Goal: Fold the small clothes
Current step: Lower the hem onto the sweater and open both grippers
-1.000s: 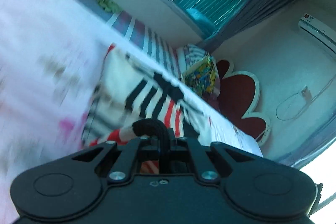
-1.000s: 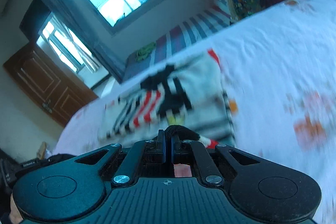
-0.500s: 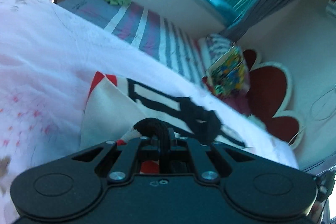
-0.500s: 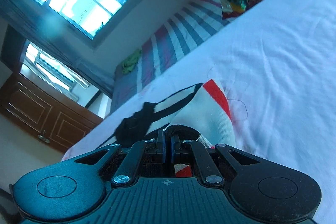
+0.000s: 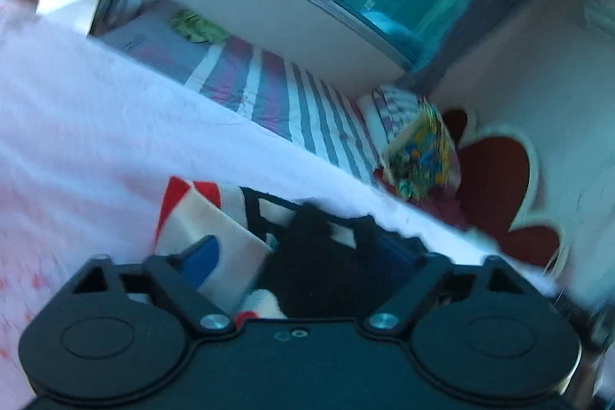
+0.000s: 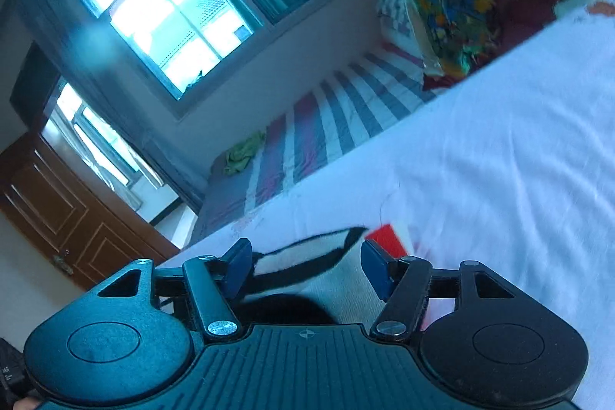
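Since the earlier frames, where both grippers were clamped on it, the striped garment (image 5: 215, 221) has been released onto the white bedsheet (image 6: 499, 148), lying low in each frame between the just-opened, parted jaws of the left gripper (image 5: 303, 256) and right gripper (image 6: 303, 268).

One striped garment (image 5: 215, 218) is counted on the white bedsheet (image 6: 499, 160). Beyond the bedsheet, one striped mattress (image 6: 307, 137) is counted, bearing one green cloth (image 6: 242, 156) and one multicoloured cushion (image 6: 449, 22). Two windows (image 6: 169, 14) are counted above the mattress.
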Motion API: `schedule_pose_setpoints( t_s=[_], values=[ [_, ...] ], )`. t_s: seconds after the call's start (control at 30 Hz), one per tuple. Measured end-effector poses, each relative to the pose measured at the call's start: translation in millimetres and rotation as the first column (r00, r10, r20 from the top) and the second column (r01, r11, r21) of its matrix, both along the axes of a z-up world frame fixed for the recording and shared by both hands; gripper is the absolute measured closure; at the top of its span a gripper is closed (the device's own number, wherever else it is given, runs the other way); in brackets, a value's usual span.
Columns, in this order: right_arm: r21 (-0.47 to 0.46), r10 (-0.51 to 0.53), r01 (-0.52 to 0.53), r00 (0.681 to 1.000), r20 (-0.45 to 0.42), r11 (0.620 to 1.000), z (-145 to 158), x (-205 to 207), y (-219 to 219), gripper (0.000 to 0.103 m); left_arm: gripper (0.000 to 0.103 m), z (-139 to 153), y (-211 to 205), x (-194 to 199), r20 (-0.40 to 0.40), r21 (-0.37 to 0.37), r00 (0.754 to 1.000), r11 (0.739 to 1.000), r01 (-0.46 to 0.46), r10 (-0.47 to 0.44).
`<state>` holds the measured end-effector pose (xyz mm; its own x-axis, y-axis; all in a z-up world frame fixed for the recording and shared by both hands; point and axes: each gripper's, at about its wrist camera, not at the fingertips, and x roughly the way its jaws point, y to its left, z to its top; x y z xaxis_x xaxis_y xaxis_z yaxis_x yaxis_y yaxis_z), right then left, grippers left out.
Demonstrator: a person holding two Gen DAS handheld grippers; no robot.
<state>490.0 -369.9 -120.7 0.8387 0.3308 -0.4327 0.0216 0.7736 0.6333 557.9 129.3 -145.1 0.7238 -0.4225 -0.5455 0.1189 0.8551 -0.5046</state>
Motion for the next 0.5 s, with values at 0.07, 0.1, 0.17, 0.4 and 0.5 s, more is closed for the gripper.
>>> schedule_pose_setpoints(
  t_s=[0.07, 0.1, 0.17, 0.4, 0.5],
  values=[
    [-0.058, 0.055, -0.054, 0.999, 0.001, 0.997, 6.7, 0.5, 5.9, 0.043, 0.042, 0.7, -8.2, 4.8, -0.024, 0.111, 0.998, 0.992, 0.052, -0.049],
    [-0.111, 0.09, -0.09, 0.996, -0.005, 0.99, 9.1, 1.7, 12.6, 0.05, 0.045, 0.8, -12.0, 6.9, -0.033, 0.149, 0.997, 0.986, 0.075, -0.071],
    [-0.204, 0.136, -0.141, 0.99, -0.039, 0.969, 9.3, 6.4, 30.0, 0.051, 0.047, 0.8, -21.3, 11.7, -0.05, 0.216, 0.992, 0.968, 0.125, -0.116],
    [-0.52, 0.183, -0.245, 0.969, -0.169, 0.819, -20.6, 21.5, 92.7, 0.086, 0.064, -4.9, -53.7, 18.4, -0.094, 0.474, 0.979, 0.857, 0.203, -0.18],
    [-0.531, 0.19, -0.233, 0.972, -0.135, 0.815, -28.1, 18.2, 99.5, 0.1, 0.1, -1.4, -59.8, 8.1, -0.017, 0.511, 0.982, 0.843, 0.169, -0.186]
  ],
)
